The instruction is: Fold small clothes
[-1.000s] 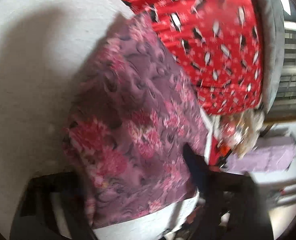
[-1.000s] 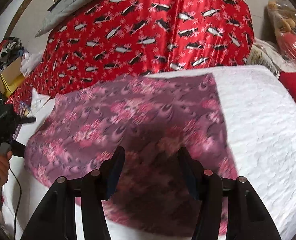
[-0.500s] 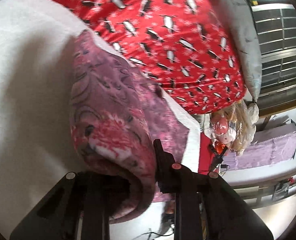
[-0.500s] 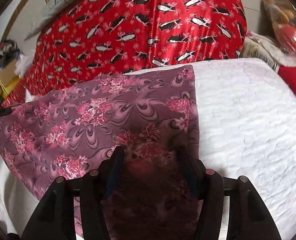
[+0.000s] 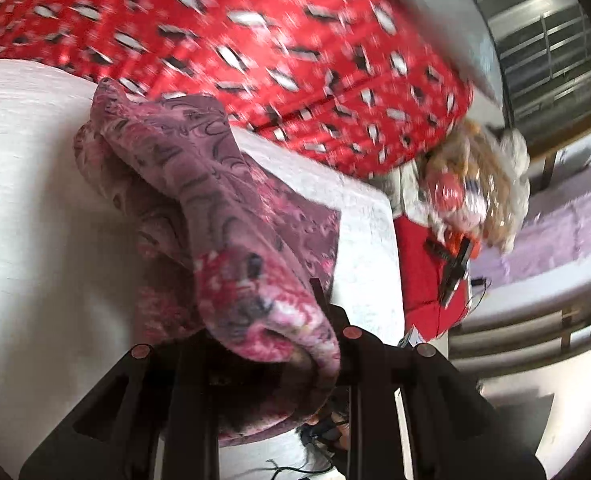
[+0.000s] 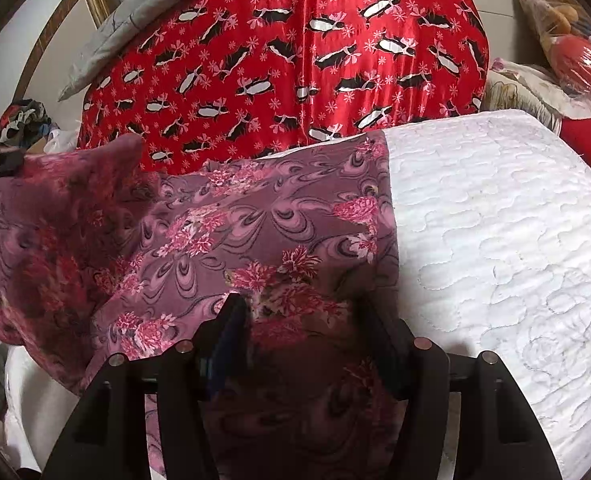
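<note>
Two grippers on one purple floral cloth (image 6: 255,224).
Left gripper (image 5: 295,344) is clamped on a lifted fold; right gripper (image 6: 303,320) is held half-open, cloth bunched between its jaws, grip unclear.

My left wrist view: close, angled down along its fingers. My right wrist view: likewise. Shared: mauve floral cloth (image 5: 231,216) (image 6: 255,236), white quilted bed cover (image 5: 27,184) (image 6: 495,232), red penguin-print satin quilt (image 5: 255,40) (image 6: 295,48).
</note>
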`<action>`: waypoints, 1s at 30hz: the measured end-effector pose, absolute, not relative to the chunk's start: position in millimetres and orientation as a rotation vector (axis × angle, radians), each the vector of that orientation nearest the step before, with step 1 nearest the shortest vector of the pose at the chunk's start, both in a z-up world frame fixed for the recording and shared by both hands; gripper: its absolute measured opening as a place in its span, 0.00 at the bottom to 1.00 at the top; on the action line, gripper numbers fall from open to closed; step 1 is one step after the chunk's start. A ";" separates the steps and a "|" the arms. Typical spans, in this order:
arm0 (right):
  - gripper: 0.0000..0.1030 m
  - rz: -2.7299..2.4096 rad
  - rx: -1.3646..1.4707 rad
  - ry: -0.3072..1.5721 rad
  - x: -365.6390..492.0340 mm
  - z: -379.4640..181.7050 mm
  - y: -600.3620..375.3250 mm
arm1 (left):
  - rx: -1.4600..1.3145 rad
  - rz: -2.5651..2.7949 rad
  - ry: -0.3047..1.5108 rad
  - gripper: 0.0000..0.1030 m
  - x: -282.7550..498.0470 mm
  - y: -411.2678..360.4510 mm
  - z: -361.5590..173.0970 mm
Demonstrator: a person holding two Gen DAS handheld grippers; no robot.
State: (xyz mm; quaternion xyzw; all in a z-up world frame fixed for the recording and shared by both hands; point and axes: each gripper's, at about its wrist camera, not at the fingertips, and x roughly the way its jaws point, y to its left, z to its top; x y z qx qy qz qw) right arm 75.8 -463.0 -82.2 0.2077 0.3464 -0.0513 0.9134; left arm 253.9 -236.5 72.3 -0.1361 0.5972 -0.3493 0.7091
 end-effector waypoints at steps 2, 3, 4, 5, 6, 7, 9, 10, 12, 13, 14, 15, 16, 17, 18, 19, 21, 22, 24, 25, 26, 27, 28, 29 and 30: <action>0.60 -0.101 0.435 0.710 75.2 -82.7 -463.6 | -0.264 -0.783 1.352 0.19 249.0 -258.2 60.2; 0.60 -0.098 0.440 0.707 74.9 -83.0 -464.4 | -0.253 -0.784 1.363 0.19 246.6 -265.4 56.5; 0.60 -0.097 0.444 0.705 74.5 -83.0 -464.4 | -0.227 -0.784 1.388 0.19 244.1 -278.6 46.2; 0.61 -0.094 0.448 0.703 74.1 -83.2 -465.2 | -0.208 -0.778 1.400 0.19 241.9 -286.1 40.4; 0.61 -0.091 0.453 0.700 73.7 -83.4 -465.7 | -0.182 -0.771 1.412 0.20 240.0 -295.3 31.8; 0.61 -0.088 0.459 0.697 73.1 -83.7 -466.1 | -0.166 -0.766 1.418 0.20 238.6 -299.5 26.9; 0.61 -0.081 0.471 0.691 72.1 -84.3 -467.7 | -0.160 -0.751 1.450 0.20 238.3 -308.1 11.9; 0.61 -0.077 0.478 0.688 71.7 -84.6 -468.7 | -0.179 -0.742 1.469 0.20 239.2 -309.4 3.9; 0.61 -0.071 0.488 0.682 71.2 -85.2 -470.0 | -0.204 -0.740 1.483 0.22 238.5 -310.4 -1.2; 0.61 -0.069 0.492 0.681 70.9 -85.5 -470.5 | -0.215 -0.740 1.486 0.22 238.6 -309.3 -1.6; 0.61 -0.067 0.495 0.680 70.8 -85.8 -470.9 | -0.218 -0.742 1.487 0.23 238.3 -308.2 -0.4; 0.61 -0.066 0.496 0.679 70.8 -85.8 -471.1 | -0.221 -0.747 1.489 0.24 237.8 -306.3 1.9; 0.61 -0.066 0.497 0.678 70.8 -86.1 -471.3 | -0.225 -0.748 1.488 0.24 237.0 -303.8 4.6; 0.61 -0.066 0.497 0.678 70.8 -86.1 -471.3 | -0.229 -0.748 1.489 0.24 236.6 -300.4 8.0; 0.61 -0.066 0.496 0.678 70.8 -86.1 -471.2 | -0.234 -0.750 1.489 0.24 237.2 -299.4 11.0; 0.61 -0.066 0.496 0.679 70.8 -86.1 -471.1 | -0.242 -0.760 1.481 0.25 236.4 -293.4 17.6; 0.61 -0.068 0.493 0.680 70.8 -85.9 -470.8 | -0.258 -0.770 1.464 0.26 236.6 -285.0 28.4; 0.61 -0.068 0.492 0.681 70.9 -85.8 -470.7 | -0.274 -0.774 1.459 0.28 238.3 -279.4 33.2; 0.61 -0.068 0.494 0.683 70.9 -85.4 -470.7 | -0.320 -0.778 1.437 0.30 244.0 -262.8 43.6; 0.61 -0.068 0.497 0.684 71.0 -85.2 -470.8 | -0.335 -0.776 1.427 0.34 247.2 -254.5 48.2; 0.61 -0.066 0.502 0.688 71.2 -84.9 -471.6 | -0.348 -0.771 1.421 0.36 250.6 -247.5 51.0; 0.61 -0.064 0.505 0.691 71.6 -84.7 -472.0 | -0.364 -0.762 1.412 0.36 254.6 -240.2 53.9; 0.61 -0.062 0.510 0.696 71.9 -84.4 -472.6 | -0.388 -0.744 1.389 0.36 260.0 -227.6 58.2; 0.61 -0.060 0.512 0.703 72.1 -83.8 -473.3 | -0.399 -0.730 1.371 0.36 264.2 -219.2 60.3; 0.61 -0.062 0.507 0.713 71.7 -81.9 -473.3 | -0.409 -0.714 1.358 0.36 267.9 -211.8 60.5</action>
